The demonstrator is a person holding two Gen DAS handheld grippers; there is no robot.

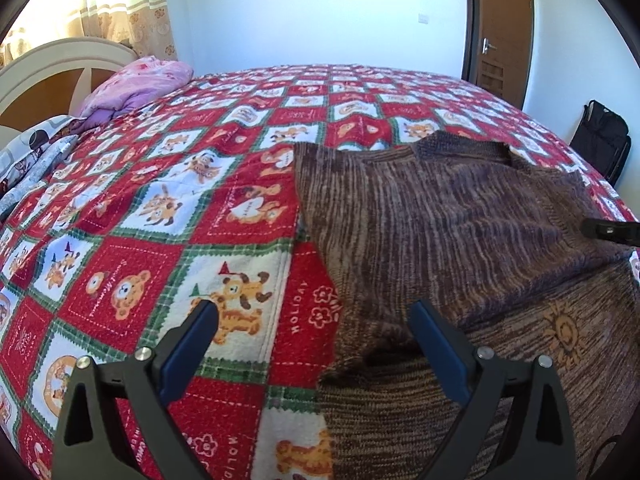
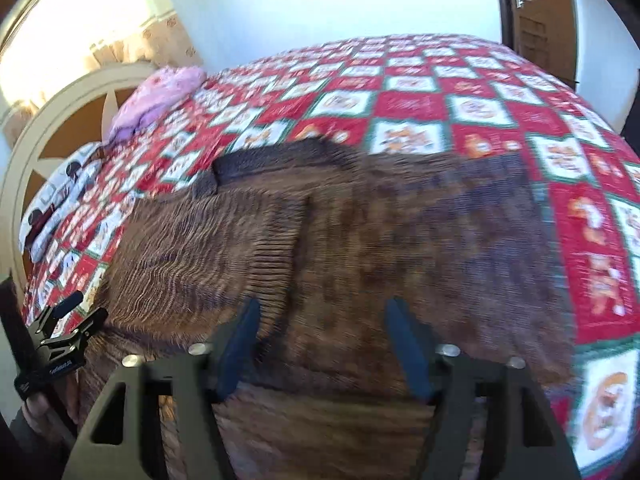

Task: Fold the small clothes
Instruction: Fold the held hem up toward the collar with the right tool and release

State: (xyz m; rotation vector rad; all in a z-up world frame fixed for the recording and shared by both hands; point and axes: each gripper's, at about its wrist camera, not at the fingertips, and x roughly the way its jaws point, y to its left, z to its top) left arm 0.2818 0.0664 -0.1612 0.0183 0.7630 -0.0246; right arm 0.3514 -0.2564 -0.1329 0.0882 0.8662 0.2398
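Observation:
A brown knit sweater (image 1: 460,232) lies on the red checked bedspread (image 1: 168,208), one part folded over the rest. An orange sun motif (image 1: 564,336) shows on its lower layer. My left gripper (image 1: 314,316) stands wide open over the sweater's left edge, one finger above the bedspread and the other above the knit, with nothing gripped. In the blurred right wrist view the sweater (image 2: 360,232) fills the middle. My right gripper (image 2: 322,312) hovers open above it, pads apart from the cloth. The left gripper (image 2: 60,332) shows at the left there, and the right gripper's tip (image 1: 608,232) at the right edge.
A pink quilt (image 1: 136,84) and a patterned grey pillow (image 1: 36,152) lie by the cream headboard (image 1: 60,64) at the far left. A brown door (image 1: 504,32) and a black bag (image 1: 600,140) stand beyond the bed on the right.

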